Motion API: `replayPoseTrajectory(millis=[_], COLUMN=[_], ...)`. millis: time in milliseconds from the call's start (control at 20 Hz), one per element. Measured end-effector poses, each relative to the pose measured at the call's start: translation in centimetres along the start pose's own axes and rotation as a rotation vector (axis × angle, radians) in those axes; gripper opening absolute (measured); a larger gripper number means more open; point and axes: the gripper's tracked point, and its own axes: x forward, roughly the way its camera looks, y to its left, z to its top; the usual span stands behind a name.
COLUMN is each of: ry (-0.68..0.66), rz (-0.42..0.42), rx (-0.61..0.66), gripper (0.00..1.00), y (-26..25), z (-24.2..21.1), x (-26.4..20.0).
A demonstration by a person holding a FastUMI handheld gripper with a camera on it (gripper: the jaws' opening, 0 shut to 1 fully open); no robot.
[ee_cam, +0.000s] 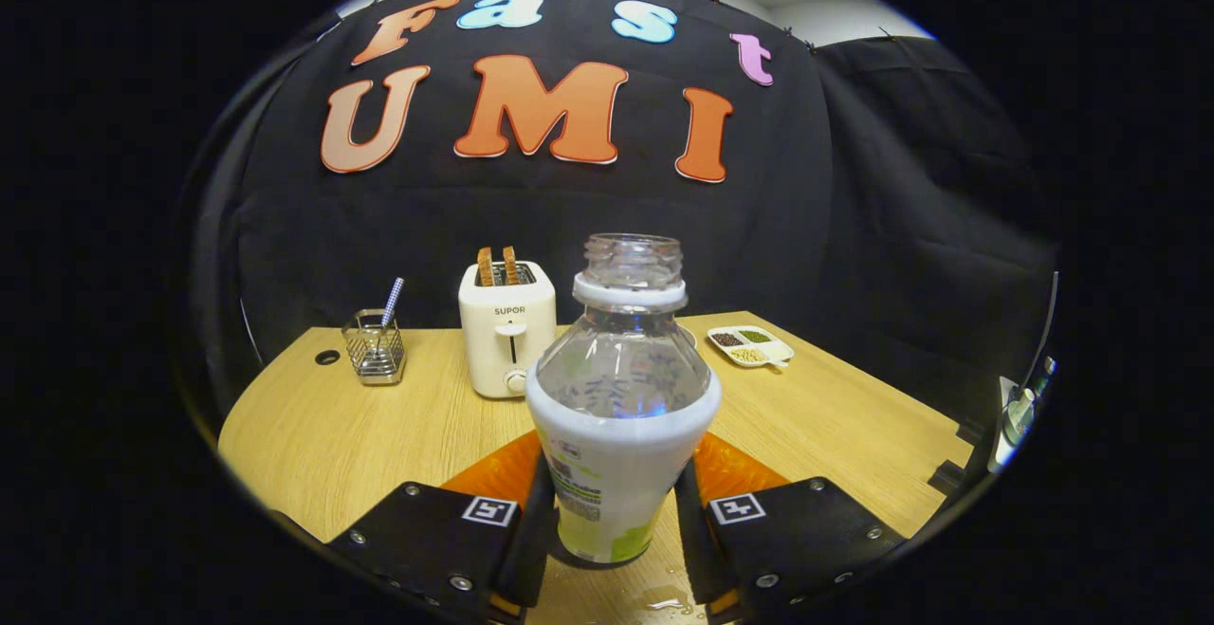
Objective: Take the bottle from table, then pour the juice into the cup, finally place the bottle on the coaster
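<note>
A clear plastic bottle (pixel 621 397) with a white label and no cap stands upright between my two fingers. Its clear upper part looks empty. My gripper (pixel 615 521) is shut on the bottle, with both black fingers (pixel 536 521) pressing on the labelled lower body. The bottle's base sits at or just above the wooden table (pixel 313 454); I cannot tell which. An orange coaster (pixel 493 468) lies under and behind the bottle, showing on both sides of it. A small wet patch (pixel 669 601) is on the table below the bottle.
A cream toaster (pixel 506 336) with two slices of toast stands beyond the bottle on the left. Further left is a wire holder (pixel 375 350) with a striped straw. A white divided dish (pixel 749 345) with seeds sits at the far right.
</note>
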Motion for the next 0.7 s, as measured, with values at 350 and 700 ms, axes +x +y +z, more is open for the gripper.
replayPoseTrajectory(millis=[350, 700], ry=[0.022, 0.039], rz=[0.008, 0.012], rx=[0.035, 0.035], gripper=[0.64, 0.66], y=[0.5, 0.7], z=[-1.8, -3.0], x=[1.2, 2.0])
